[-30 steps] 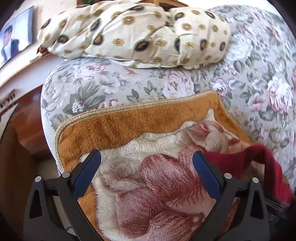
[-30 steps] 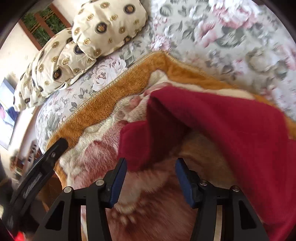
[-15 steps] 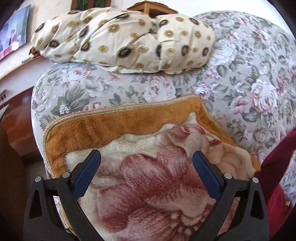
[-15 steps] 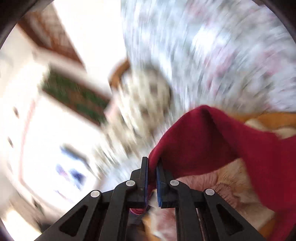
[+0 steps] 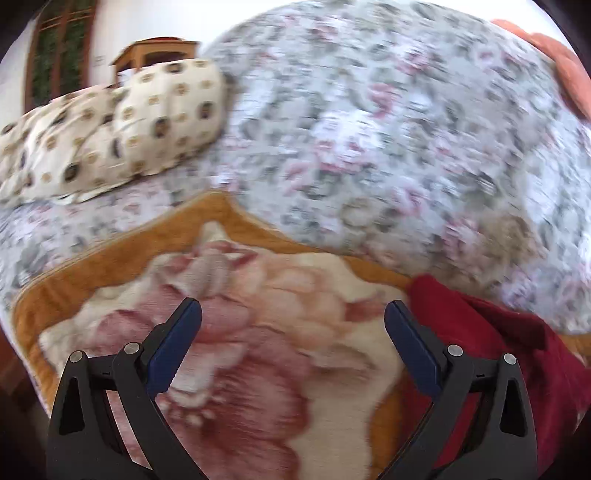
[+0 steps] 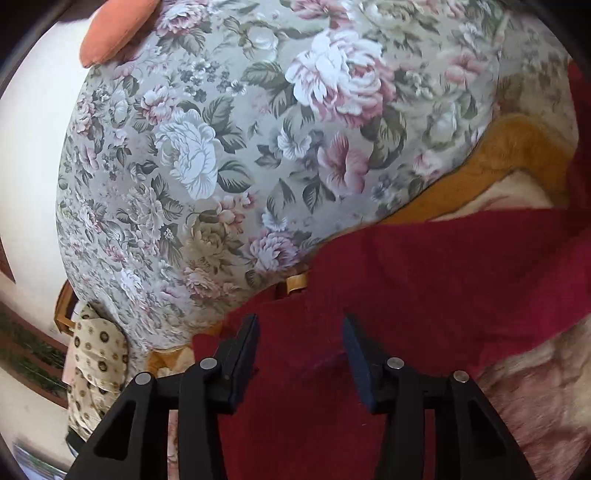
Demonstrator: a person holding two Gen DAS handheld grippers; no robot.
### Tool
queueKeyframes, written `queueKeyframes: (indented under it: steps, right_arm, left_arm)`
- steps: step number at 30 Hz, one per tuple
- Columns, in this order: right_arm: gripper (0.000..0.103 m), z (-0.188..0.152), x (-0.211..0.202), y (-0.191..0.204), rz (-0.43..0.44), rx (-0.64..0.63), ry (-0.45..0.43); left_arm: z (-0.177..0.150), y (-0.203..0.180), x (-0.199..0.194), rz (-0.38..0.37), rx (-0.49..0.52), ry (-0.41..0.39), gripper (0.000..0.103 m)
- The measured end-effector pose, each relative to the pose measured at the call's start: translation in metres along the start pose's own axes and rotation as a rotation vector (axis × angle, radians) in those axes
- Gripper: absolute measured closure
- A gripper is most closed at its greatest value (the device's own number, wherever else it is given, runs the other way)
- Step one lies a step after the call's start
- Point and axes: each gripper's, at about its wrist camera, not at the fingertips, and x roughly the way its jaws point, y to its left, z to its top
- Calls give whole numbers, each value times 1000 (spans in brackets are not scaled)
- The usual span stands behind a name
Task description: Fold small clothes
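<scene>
A dark red garment (image 6: pixel 424 280) lies spread on the plush orange-bordered blanket (image 6: pixel 517 147) against the floral sofa back. My right gripper (image 6: pixel 300 332) is open just above the garment's near part, its blue pads apart and empty. In the left wrist view the red garment (image 5: pixel 491 332) lies at the lower right, beside the right finger. My left gripper (image 5: pixel 293 317) is open and empty over the blanket's rose pattern (image 5: pixel 258 350). That view is blurred.
The floral sofa back (image 5: pixel 388 129) rises behind the blanket. A cream patterned pillow (image 5: pixel 110 129) lies at the left end, also in the right wrist view (image 6: pixel 98 365). An orange cushion (image 6: pixel 114 29) rests on top of the sofa back. A wooden piece (image 5: pixel 155 55) stands behind.
My right gripper, shut on the red garment half a second ago, has opened and let it lie flat on the blanket. My left gripper has swung right, toward the garment.
</scene>
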Motion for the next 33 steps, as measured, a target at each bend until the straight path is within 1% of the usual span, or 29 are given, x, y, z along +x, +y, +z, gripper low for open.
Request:
queueKeyframes:
  steps: [1,2,3,4,6,7,8,9,11,12,13,14,15,17,18,19,20,21,22,24,25,27,29,30,31,32,33]
  right_arm:
    - [57,0,-3,0,-18,-59,-13]
    - [57,2,3,2,-40,-123,-11]
    - [57,1,6,16,-53,-204,8]
    - [56,-5,8,15,-51,-261,20]
    - [56,-21,18,35,-77,-434,66]
    - [56,-31,21,33,-81,-500,81]
    - [56,-46,25,42,-84,-588,99]
    - [56,-59,28,43,-90,-643,106]
    - [56,-84,40,40,-107,-714,125]
    - [56,-95,48,36,-102,-750,146]
    - [56,-103,55,33,-115,-782,161]
    - [56,-110,66,32,-153,-828,177]
    - [56,-117,75,32,-208,-885,177]
    - [57,-118,88,30,-274,-916,115]
    - [61,-115,94,29,-287,-904,107]
    - [80,-109,101,25,-274,-866,133]
    - [97,-98,106,20,-237,-789,169]
    - [98,-87,104,17,-191,-704,185]
    - [98,-75,96,15,-119,-608,199]
    - [99,-54,70,17,74,-466,215]
    - [99,-45,55,20,155,-419,206]
    - [99,-23,31,25,292,-316,204]
    - [99,0,20,21,396,-189,196]
    - [99,12,22,15,407,-120,181]
    - [99,21,25,11,378,-76,161]
    - [99,31,33,6,303,-50,130]
    - [98,44,47,-5,164,-45,89]
  left_arm:
    - [0,-11,1,-28,16,11,3]
    - [-1,-24,3,-62,34,27,3]
    - [-2,-38,6,-92,56,46,3]
    - [-4,-49,9,-109,76,60,3]
    - [-7,-65,14,-124,112,71,3]
    - [-10,-73,16,-126,136,67,3]
    - [-14,-82,18,-123,164,58,3]
    - [-18,-87,20,-121,183,51,3]
    - [-26,-95,27,-119,228,43,3]
    - [-27,-97,34,-113,245,48,3]
    - [-29,-100,39,-110,259,59,3]
    - [-30,-100,43,-110,262,62,3]
    - [-30,-98,44,-110,257,59,3]
    - [-30,-97,48,-119,237,48,3]
    - [-30,-97,50,-125,235,51,3]
    - [-31,-98,54,-129,239,58,3]
    - [-32,-99,57,-127,246,63,3]
    - [-33,-100,60,-122,253,73,3]
    - [-34,-100,63,-119,256,88,3]
    - [-33,-95,65,-128,237,95,3]
    - [-31,-91,64,-130,219,90,3]
    - [-28,-88,62,-129,207,77,3]
    - [-25,-85,60,-125,201,60,3]
    - [-25,-84,62,-126,198,62,3]
    - [-25,-84,64,-131,197,70,3]
    - [-25,-85,66,-136,198,79,3]
    - [-25,-86,68,-137,202,84,3]
